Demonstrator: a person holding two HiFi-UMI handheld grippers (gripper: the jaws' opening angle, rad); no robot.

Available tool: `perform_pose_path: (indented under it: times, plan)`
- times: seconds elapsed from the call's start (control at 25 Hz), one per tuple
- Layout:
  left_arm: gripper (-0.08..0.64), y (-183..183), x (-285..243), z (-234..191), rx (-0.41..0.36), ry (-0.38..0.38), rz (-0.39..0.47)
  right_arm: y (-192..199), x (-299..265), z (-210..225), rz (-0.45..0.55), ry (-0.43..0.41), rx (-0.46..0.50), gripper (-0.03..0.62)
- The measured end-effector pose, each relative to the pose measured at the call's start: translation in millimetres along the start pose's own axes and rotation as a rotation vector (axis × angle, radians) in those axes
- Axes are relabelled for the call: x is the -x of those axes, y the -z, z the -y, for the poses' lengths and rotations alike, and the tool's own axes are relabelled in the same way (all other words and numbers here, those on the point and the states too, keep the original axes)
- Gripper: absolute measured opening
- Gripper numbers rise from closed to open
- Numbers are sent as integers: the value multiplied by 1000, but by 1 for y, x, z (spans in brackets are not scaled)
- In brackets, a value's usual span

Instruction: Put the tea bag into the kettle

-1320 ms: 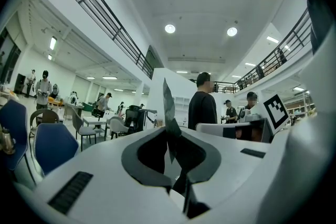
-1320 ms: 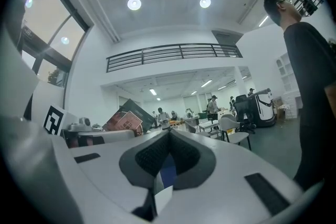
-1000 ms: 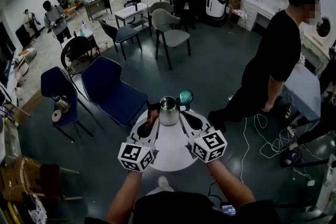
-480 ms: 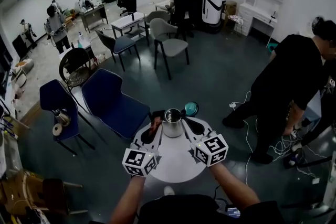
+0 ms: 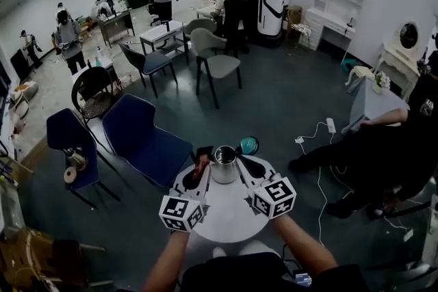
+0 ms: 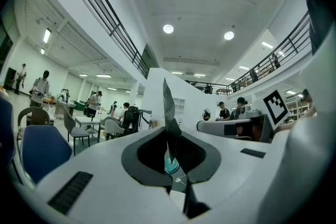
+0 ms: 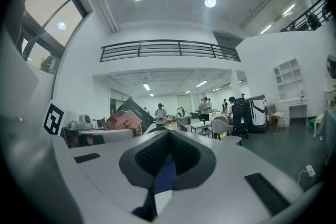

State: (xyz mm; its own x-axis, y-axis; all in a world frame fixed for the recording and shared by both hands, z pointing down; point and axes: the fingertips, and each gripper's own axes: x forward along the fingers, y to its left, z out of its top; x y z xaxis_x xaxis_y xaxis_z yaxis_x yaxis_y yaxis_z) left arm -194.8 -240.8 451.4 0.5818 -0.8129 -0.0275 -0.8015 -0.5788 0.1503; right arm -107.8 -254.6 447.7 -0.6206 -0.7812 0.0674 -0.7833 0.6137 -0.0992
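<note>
A steel kettle [image 5: 224,164] stands open-topped at the far side of a small round white table [image 5: 226,215]. Its teal lid [image 5: 249,144] lies just behind it to the right. My left gripper [image 5: 200,165] is to the left of the kettle, shut on a reddish-brown tea bag sachet [image 5: 201,159]. In the left gripper view the sachet [image 6: 168,107] stands edge-on between the closed jaws. My right gripper [image 5: 244,161] is to the right of the kettle, shut and empty. The right gripper view shows the sachet [image 7: 125,119] off to the left.
Two blue chairs [image 5: 144,133] stand just beyond the table on the left. A person in black [image 5: 383,154] bends low at the right, near white cables [image 5: 321,130] on the floor. More chairs, tables and people fill the far room.
Both grippers and the kettle have stayed almost still. The person at the right has moved away from the table and bent down. The head camera has tilted slightly.
</note>
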Motion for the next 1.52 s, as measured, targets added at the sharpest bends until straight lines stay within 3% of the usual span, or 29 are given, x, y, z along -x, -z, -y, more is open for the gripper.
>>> perform_pose_path:
  times: [0.28,1.2,1.52]
  plan:
    - [31,6,-10,3,0,6,-19,-4,3,11,20,10,-13,20]
    - [31,29,-114,-5,-20,-128,-78,-15,-14,119,12,-78,-18,20]
    - [31,52,-155,-17,-47,-141,-152,-15,-28,154,-1,-93,-22,20]
